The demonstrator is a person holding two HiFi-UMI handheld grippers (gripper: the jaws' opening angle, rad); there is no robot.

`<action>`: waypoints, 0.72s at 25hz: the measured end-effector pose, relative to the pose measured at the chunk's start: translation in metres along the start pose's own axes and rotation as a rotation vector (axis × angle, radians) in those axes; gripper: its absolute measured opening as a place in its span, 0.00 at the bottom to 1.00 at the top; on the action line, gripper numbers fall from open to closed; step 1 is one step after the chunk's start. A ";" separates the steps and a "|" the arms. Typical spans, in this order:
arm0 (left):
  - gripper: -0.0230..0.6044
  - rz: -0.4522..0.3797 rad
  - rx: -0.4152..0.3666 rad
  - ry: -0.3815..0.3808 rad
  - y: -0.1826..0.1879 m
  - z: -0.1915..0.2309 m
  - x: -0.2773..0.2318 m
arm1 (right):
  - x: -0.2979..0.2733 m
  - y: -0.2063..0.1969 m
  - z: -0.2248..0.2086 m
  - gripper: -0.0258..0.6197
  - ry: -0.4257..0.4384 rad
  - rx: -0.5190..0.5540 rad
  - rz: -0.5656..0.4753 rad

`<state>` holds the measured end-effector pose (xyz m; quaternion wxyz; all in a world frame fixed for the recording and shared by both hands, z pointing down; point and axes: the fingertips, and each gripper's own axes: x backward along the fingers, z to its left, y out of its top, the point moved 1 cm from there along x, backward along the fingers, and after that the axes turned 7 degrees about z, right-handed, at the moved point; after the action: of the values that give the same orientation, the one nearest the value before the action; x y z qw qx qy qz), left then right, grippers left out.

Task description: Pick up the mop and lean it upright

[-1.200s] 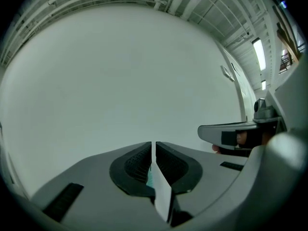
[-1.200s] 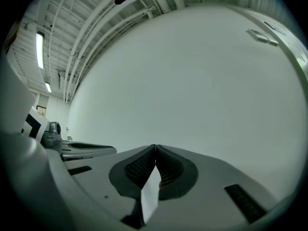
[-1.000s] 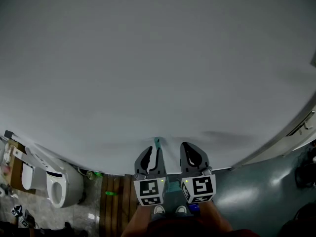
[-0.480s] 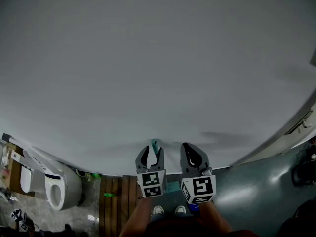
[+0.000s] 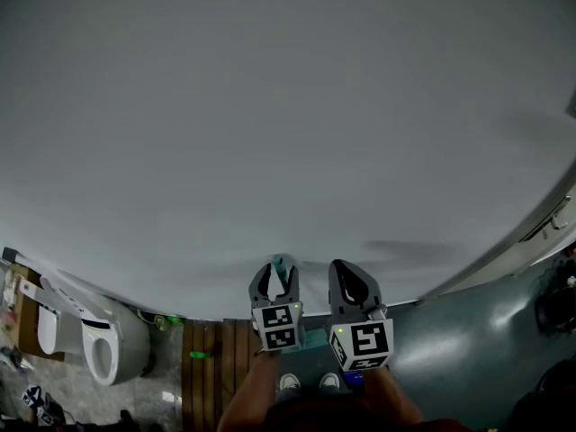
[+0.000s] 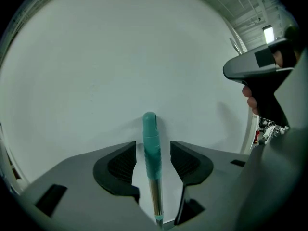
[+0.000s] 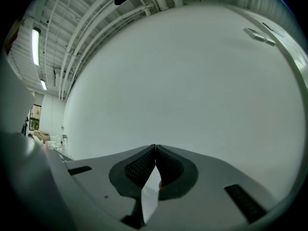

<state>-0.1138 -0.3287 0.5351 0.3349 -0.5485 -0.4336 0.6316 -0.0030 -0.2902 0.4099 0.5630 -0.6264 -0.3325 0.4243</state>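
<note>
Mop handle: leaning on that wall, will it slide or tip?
The mop handle probably is stiff: straight metal shaft. The left gripper's jaws are opening around it; its rounded teal tip could slide along the smooth wall.

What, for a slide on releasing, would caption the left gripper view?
Left gripper, jaws opening with gaps on both sides of the teal-tipped mop handle, which stands upright at the white wall.

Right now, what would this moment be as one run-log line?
left gripper: fingers opening, mop handle between them, not pinched | right gripper: shut, empty | mop handle: upright by white wall
</note>
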 end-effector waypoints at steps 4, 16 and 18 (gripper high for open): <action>0.40 -0.003 0.004 0.001 -0.001 -0.001 0.000 | -0.001 -0.001 -0.002 0.07 -0.003 -0.002 -0.002; 0.28 -0.019 0.009 0.013 0.004 0.005 0.004 | -0.005 0.001 0.003 0.07 -0.004 -0.001 0.008; 0.24 -0.023 0.006 0.021 0.004 0.006 0.004 | -0.006 0.001 0.003 0.07 -0.004 -0.001 0.010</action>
<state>-0.1202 -0.3276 0.5295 0.3483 -0.5491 -0.4346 0.6231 -0.0083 -0.2945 0.4094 0.5600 -0.6276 -0.3306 0.4280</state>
